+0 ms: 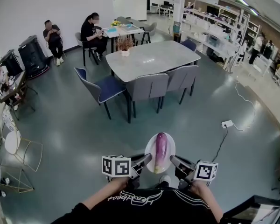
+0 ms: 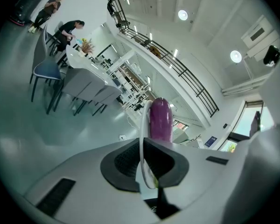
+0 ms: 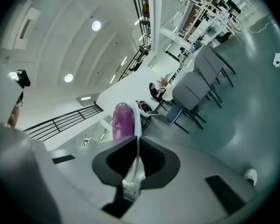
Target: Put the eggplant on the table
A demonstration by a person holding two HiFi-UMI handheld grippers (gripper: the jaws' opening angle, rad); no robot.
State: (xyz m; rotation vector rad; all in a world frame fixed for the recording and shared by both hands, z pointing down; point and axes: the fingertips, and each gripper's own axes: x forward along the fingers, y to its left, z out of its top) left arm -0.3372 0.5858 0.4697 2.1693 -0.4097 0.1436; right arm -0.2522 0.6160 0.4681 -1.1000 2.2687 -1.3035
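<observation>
Both left gripper [image 1: 146, 158] and right gripper [image 1: 174, 159] fingers clamp the plate [image 1: 149, 148] rim; slick eggplant [image 1: 161, 150] may roll, grasp mid-body.

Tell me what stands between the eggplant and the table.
Bare floor, then two grey chairs along the near edge of the table and a blue chair at its left corner. The eggplant rides on a plate.

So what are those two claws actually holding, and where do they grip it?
A white plate carrying an eggplant. The left gripper clamps its left rim, the right gripper its right rim.
</observation>
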